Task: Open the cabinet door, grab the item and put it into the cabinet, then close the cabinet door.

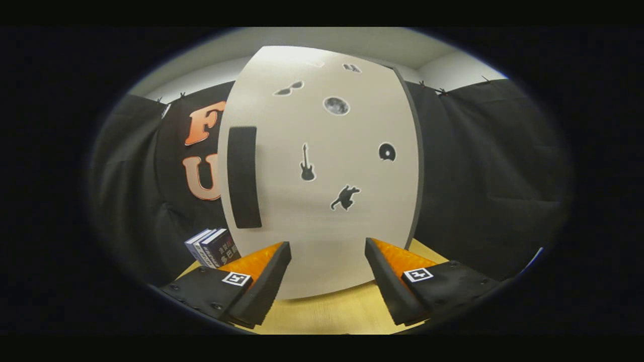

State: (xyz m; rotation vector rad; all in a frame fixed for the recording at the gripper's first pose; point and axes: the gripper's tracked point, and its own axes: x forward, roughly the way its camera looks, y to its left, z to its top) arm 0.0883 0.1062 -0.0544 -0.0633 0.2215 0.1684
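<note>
The claw (327, 274) is held wide apart, nothing gripped between its fingers (261, 289). A pale wooden tabletop (327, 317) is seen under and between them. Just ahead, the white cabinet (322, 171) is stood upright on that surface, its long axis vertical, door closed and faced squarely toward the claw. A dark vertical handle (243, 177) is fixed near the door's left edge, ahead and left of the left finger. Small dark stickers (307, 163) are scattered over the door. Books (214, 247) are stood beside the cabinet's lower left corner, just beyond the left finger. Black cloth (483, 181) is hung behind; pale wall and ceiling (352, 37) are seen above.
</note>
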